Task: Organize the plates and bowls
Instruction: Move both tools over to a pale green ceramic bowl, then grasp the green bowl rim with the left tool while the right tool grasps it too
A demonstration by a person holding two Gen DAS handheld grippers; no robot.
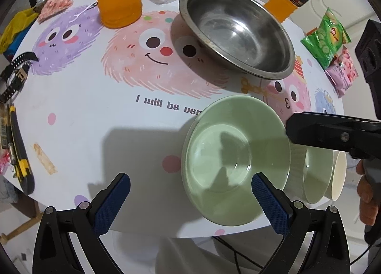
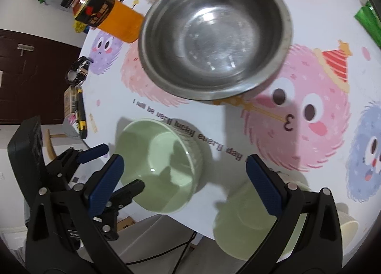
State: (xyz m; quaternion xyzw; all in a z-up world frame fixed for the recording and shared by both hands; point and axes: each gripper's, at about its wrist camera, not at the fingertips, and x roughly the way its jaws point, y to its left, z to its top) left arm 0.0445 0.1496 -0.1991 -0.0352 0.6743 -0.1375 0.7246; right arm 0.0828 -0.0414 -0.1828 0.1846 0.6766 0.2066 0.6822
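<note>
Four vessels in view, none stacked yet as far as I can judge. Steel basin sits empty toward the far middle of the table. Green bowl stands at the near edge, upright, empty. A second green bowl is just beside it toward the right end of the near edge, overhanging in the right wrist view, with a cream bowl close against it; whether those two nest I cannot tell.

Left gripper spread wide, right-hand pad at the first bowl's near rim, nothing pinched. Right gripper also spread, hovering above the two green bowls, holding nothing.

Judgement: early stage; gathering the bowls into one stack remains.
</note>
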